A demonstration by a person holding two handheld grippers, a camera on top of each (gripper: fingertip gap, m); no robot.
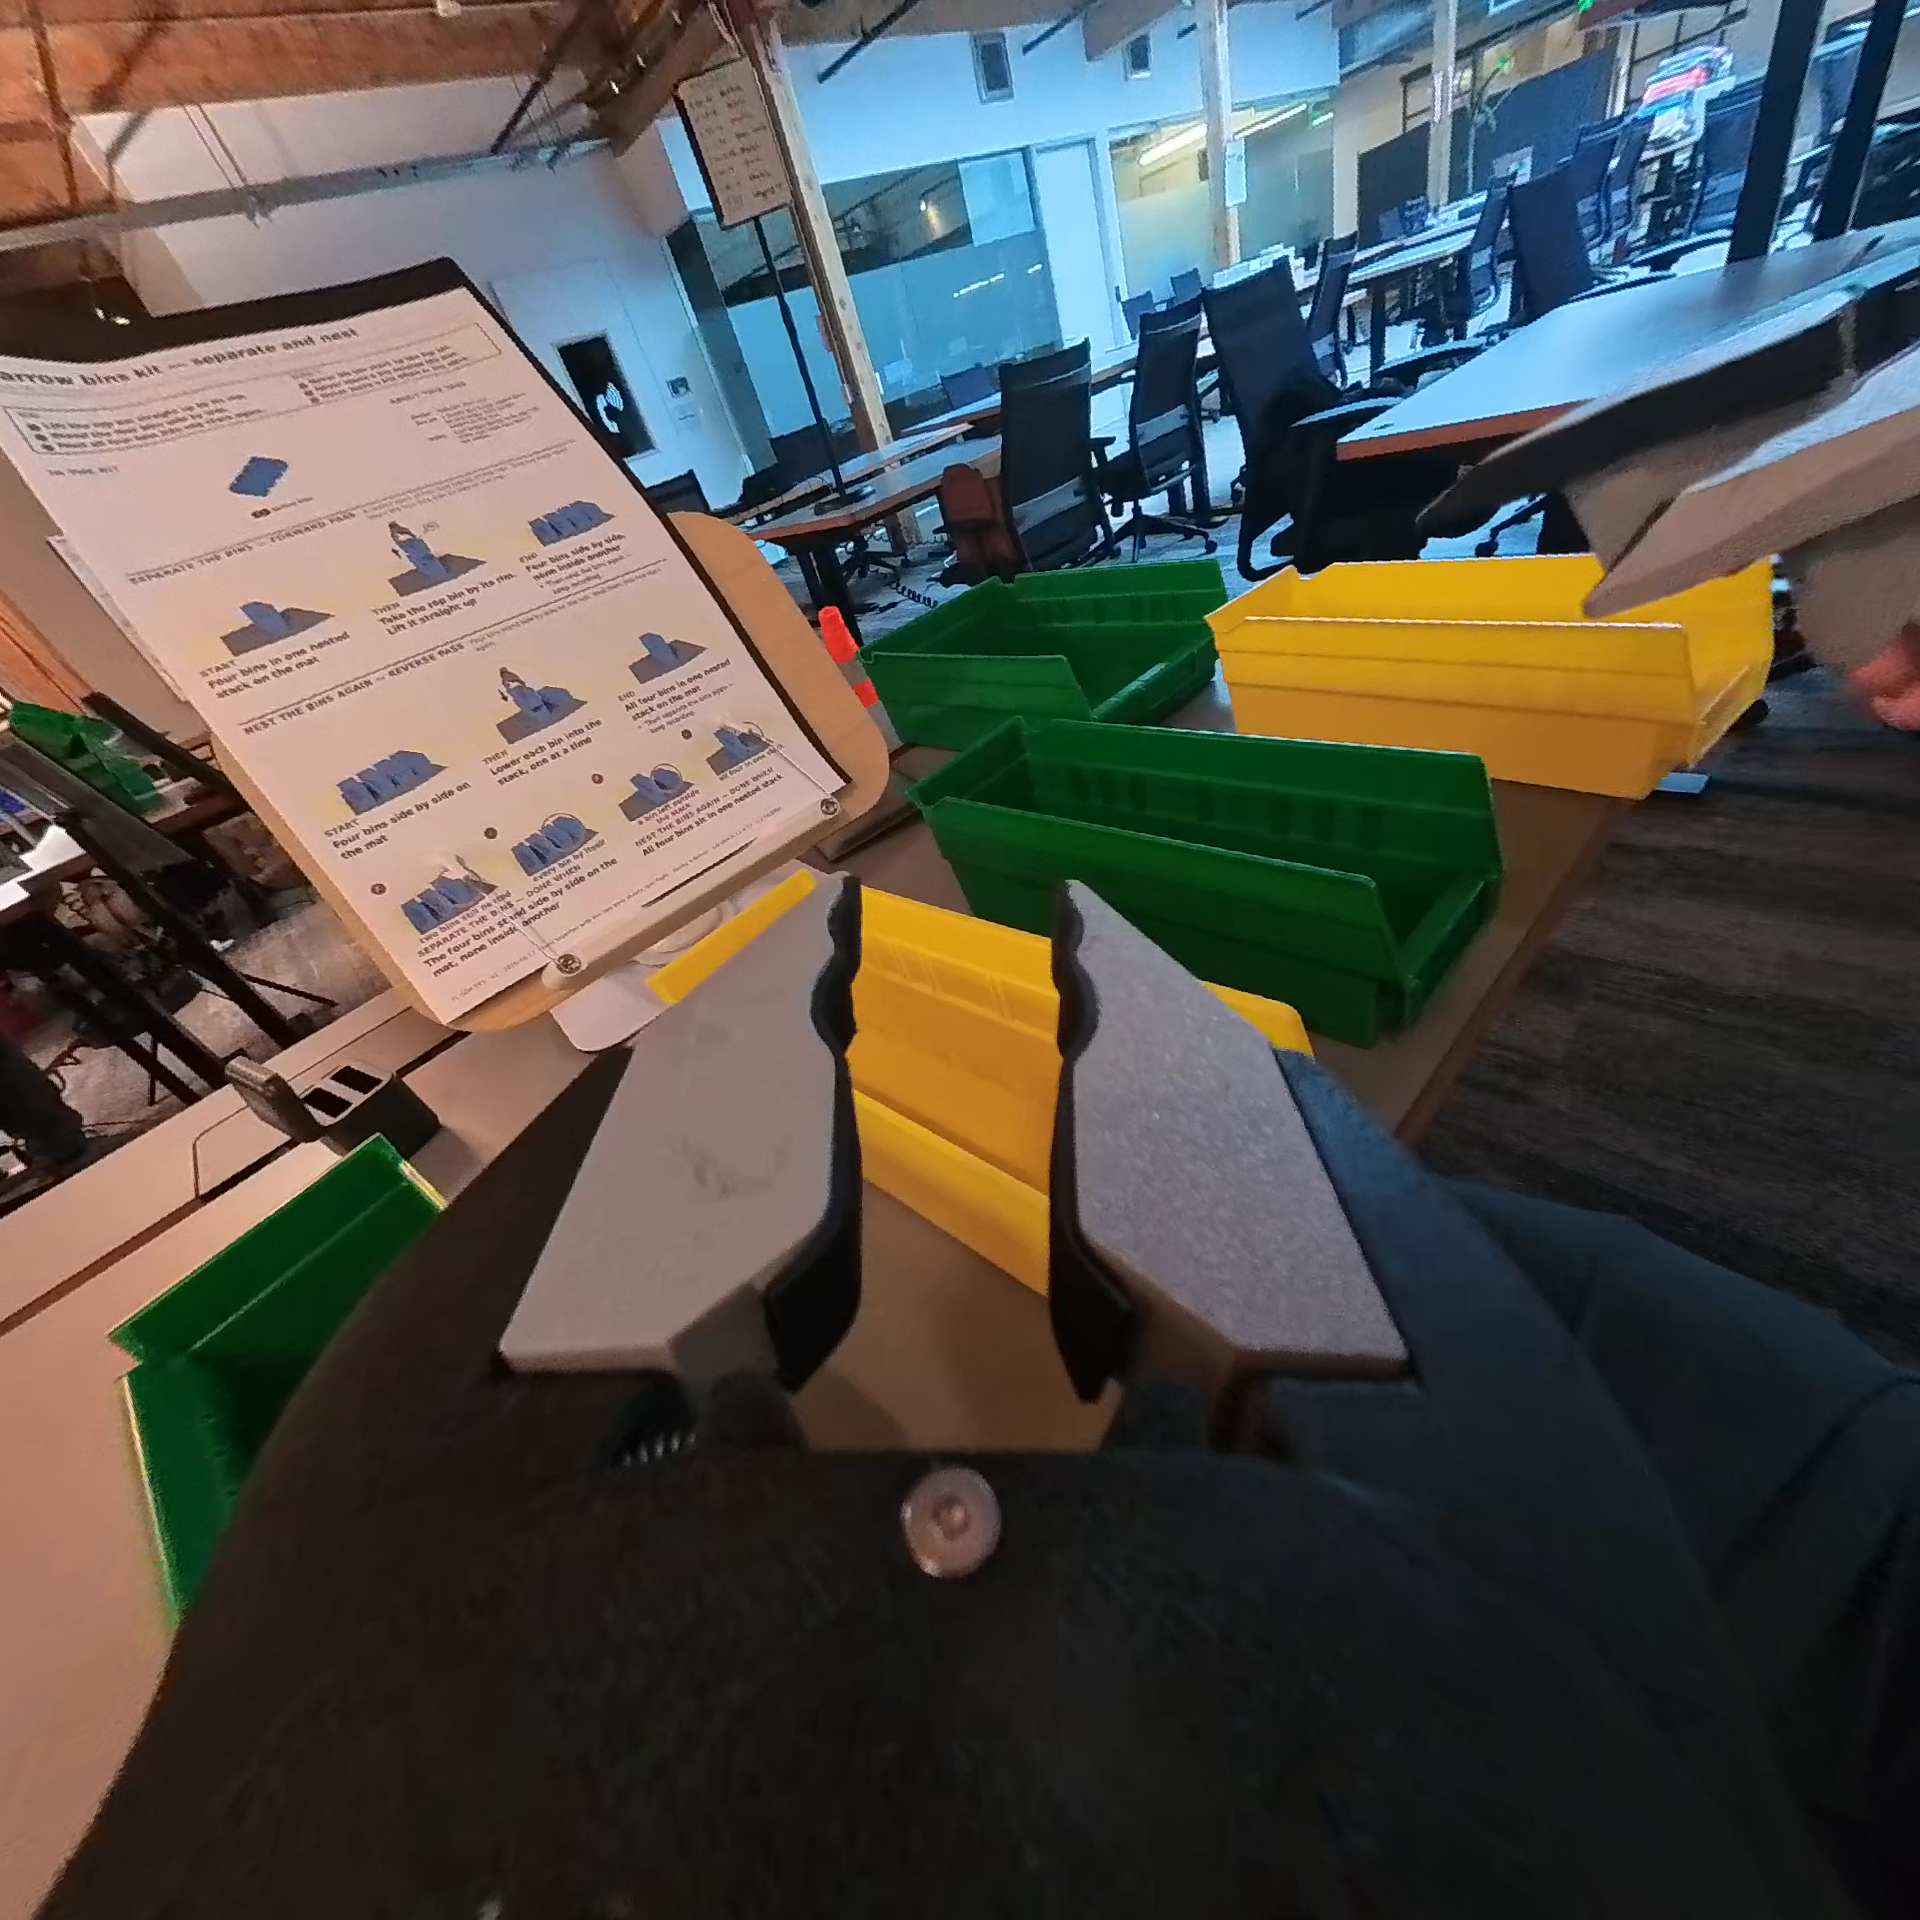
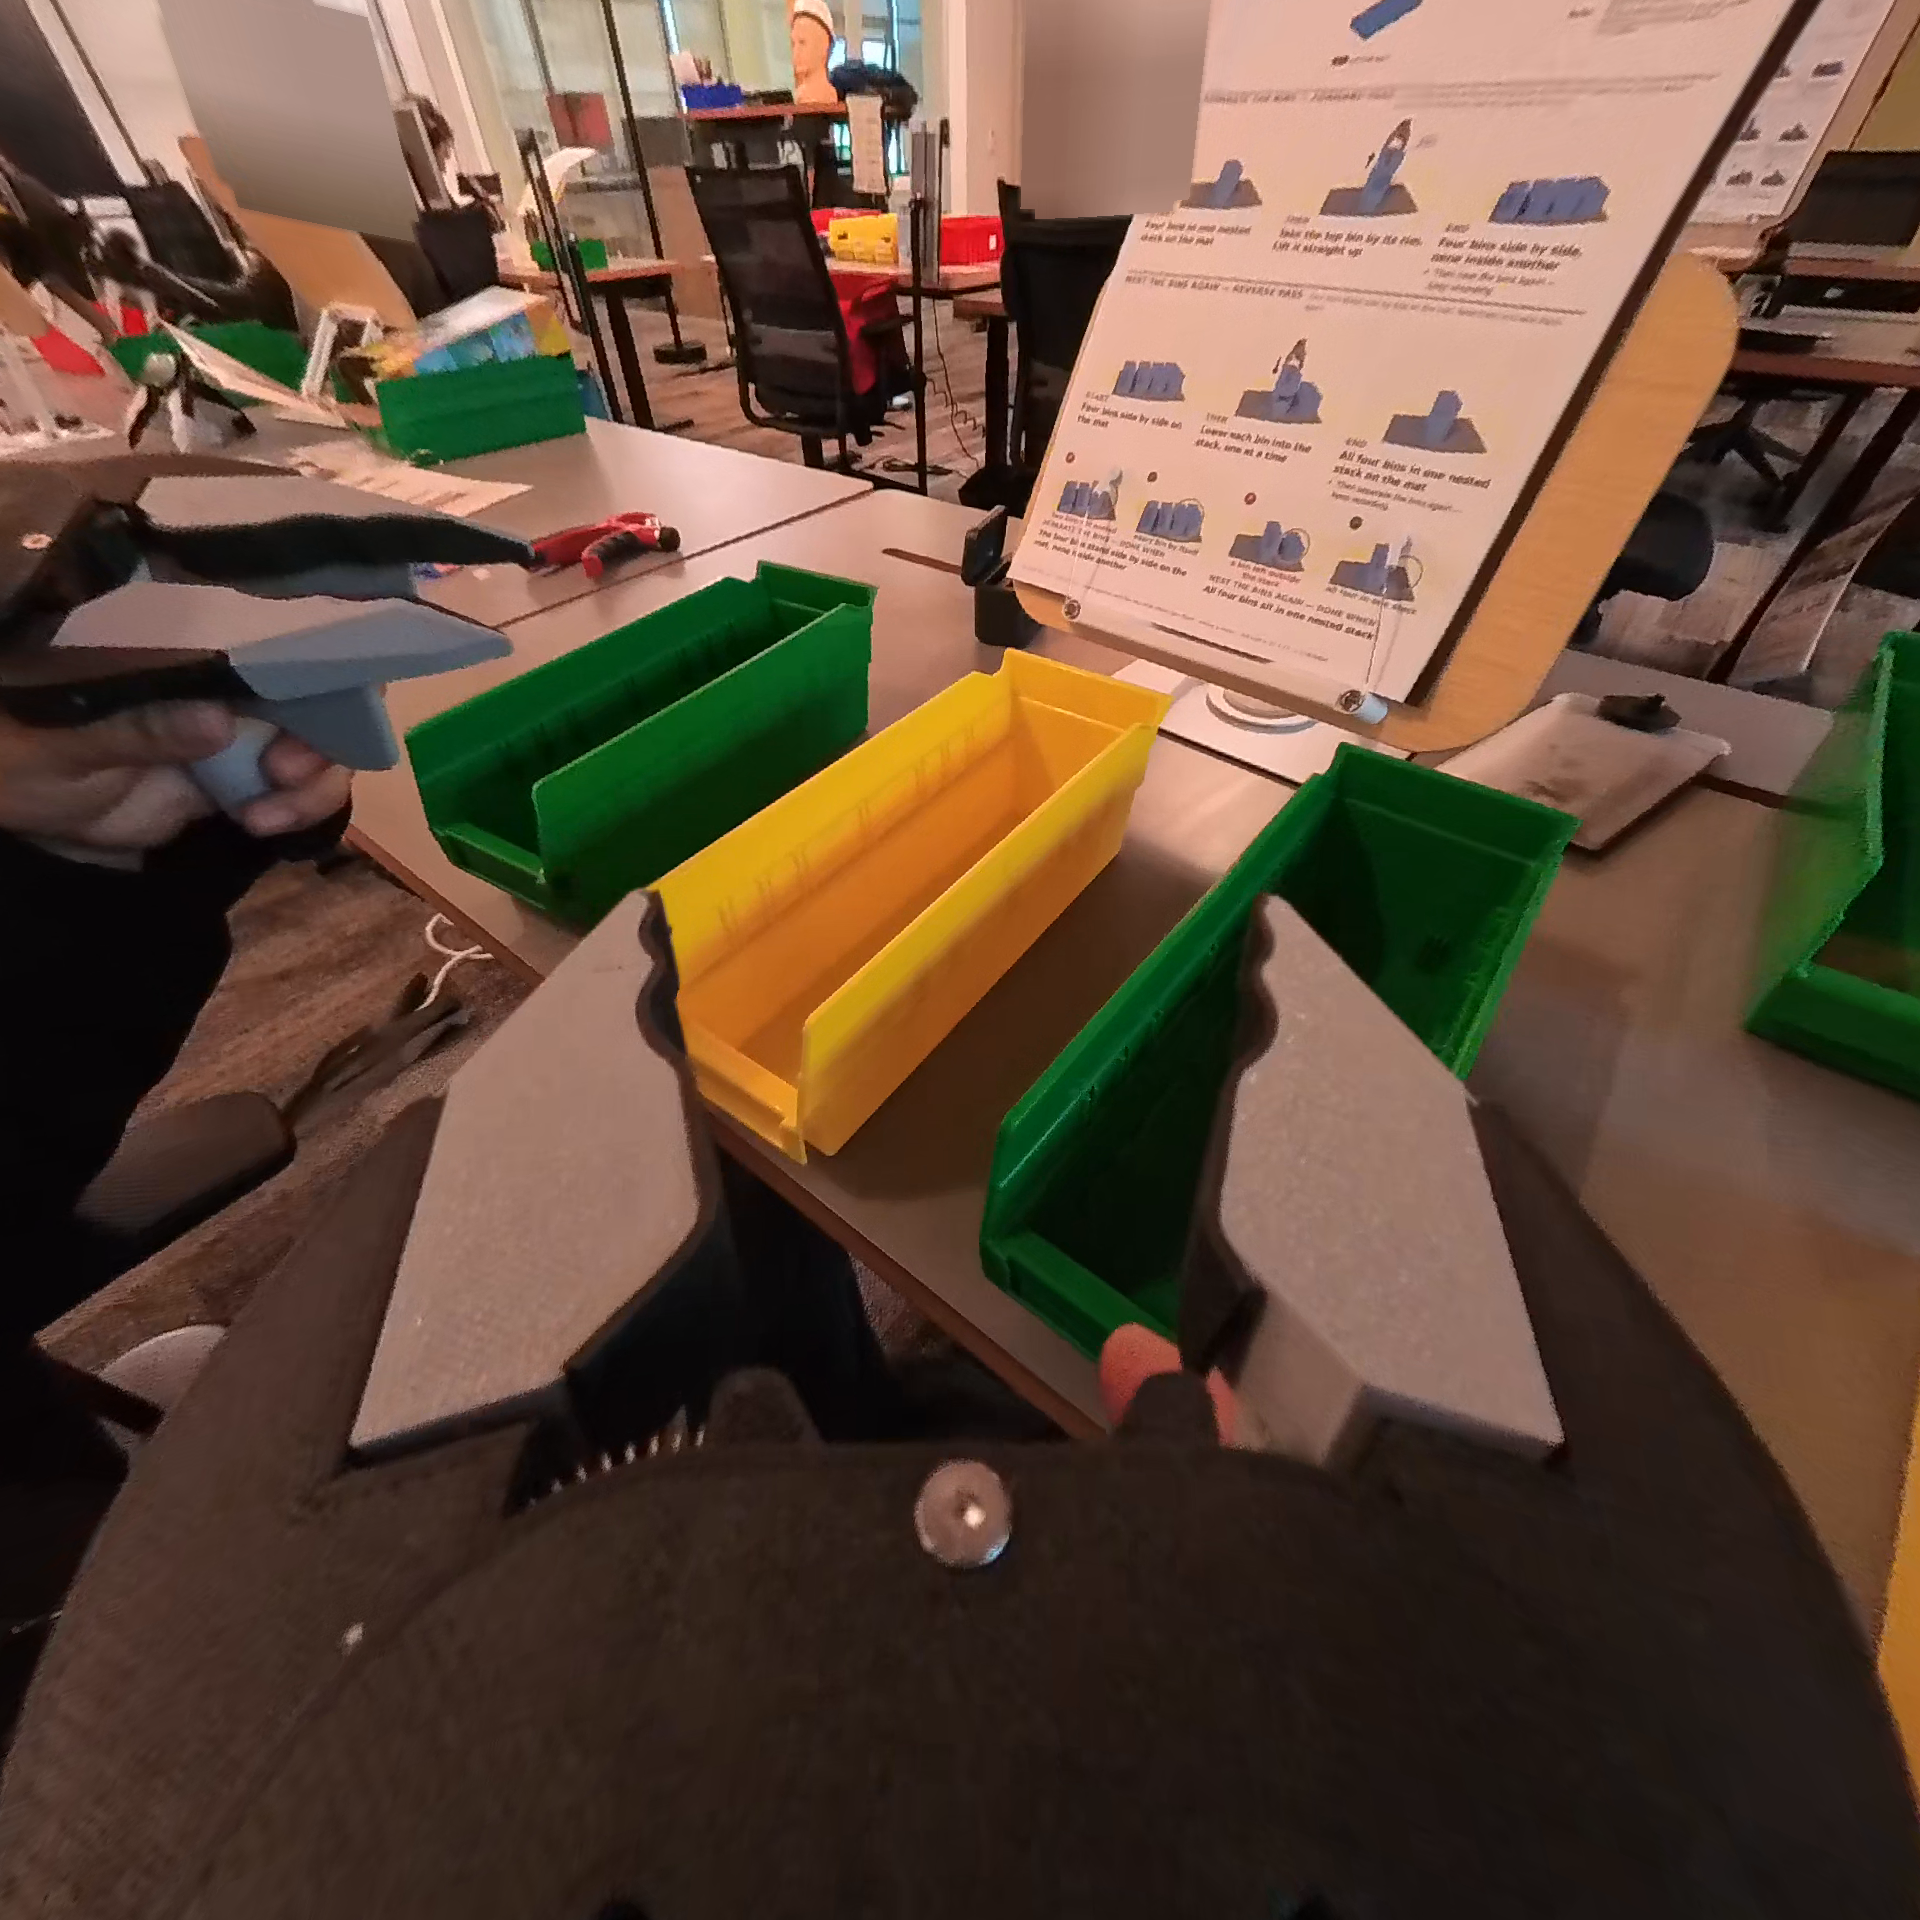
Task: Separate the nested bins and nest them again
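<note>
Several narrow plastic bins stand side by side on the grey table (image 2: 1662, 1143), none inside another as far as I can see. In the right wrist view a green bin (image 2: 644, 727) is at left, a yellow bin (image 2: 904, 883) in the middle and a green bin (image 2: 1340, 987) at right. My right gripper (image 2: 956, 925) is open and empty, above the near ends of the yellow and right green bins. My left gripper (image 1: 958, 904) is open and empty above the yellow bin (image 1: 956, 1049). It also shows in the right wrist view (image 2: 520, 597), held above the left green bin.
An instruction board (image 2: 1351, 343) on a wooden stand leans behind the bins. Another green bin (image 1: 1039, 644) and yellow bin (image 1: 1486, 675) stand farther along the table. The table's front edge runs just under the bins' near ends. A red tool (image 2: 613, 545) lies on the neighbouring table.
</note>
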